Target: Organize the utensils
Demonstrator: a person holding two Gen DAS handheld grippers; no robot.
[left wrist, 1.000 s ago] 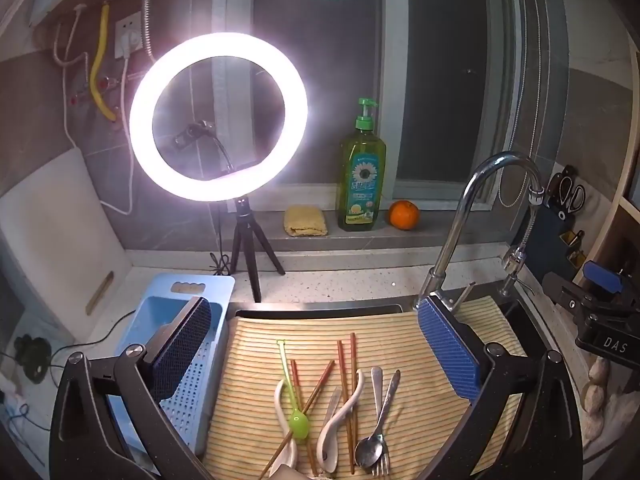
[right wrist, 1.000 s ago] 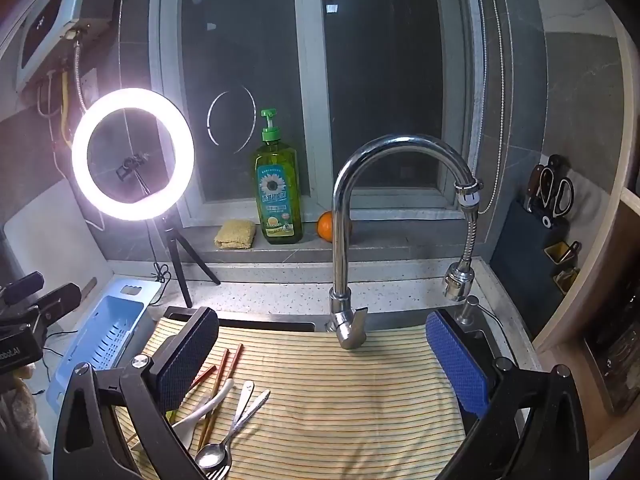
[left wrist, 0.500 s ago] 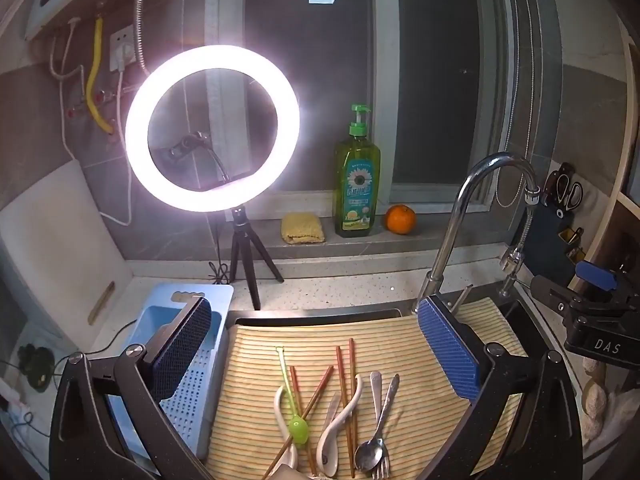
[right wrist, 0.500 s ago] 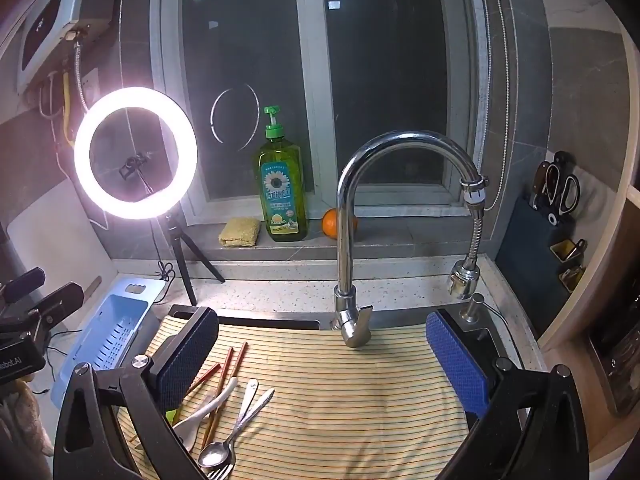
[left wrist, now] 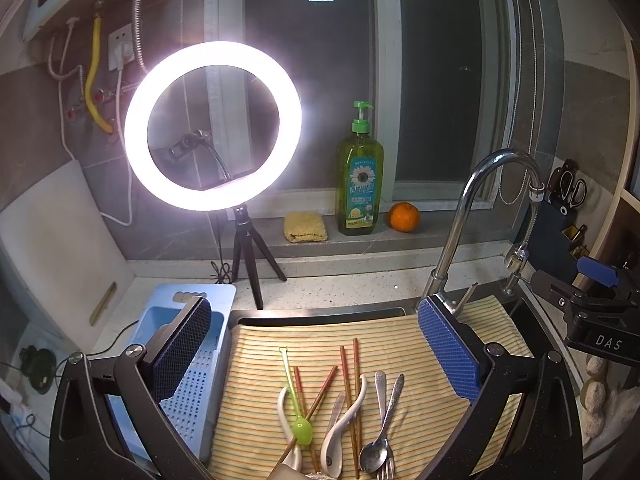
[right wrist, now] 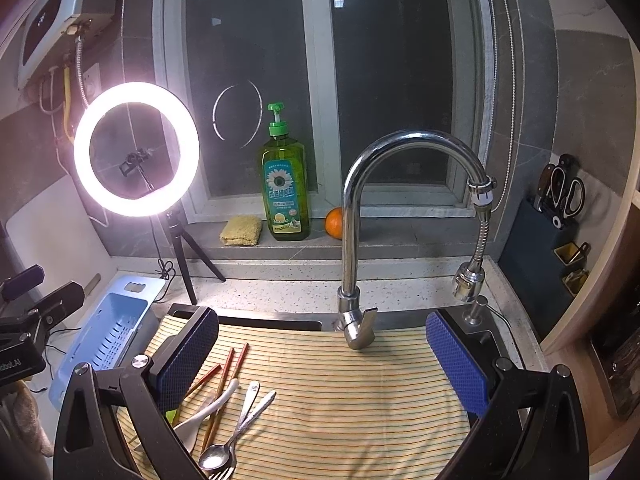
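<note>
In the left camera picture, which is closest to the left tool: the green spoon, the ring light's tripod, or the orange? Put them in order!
From the left tool, nearest first:
1. Green spoon, lying on the striped mat right between the tool's fingers.
2. Tripod, standing on the counter behind the sink, left of centre.
3. Orange, up on the window sill, to the right.

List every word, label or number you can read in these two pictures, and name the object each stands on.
"DAS": white letters on the black right gripper, seen from the left wrist camera.
"obotAI", cut off at the frame edge: on the black left gripper, seen from the right wrist camera.
Green dish-soap bottle: sunflower label, print too small to read.
</note>
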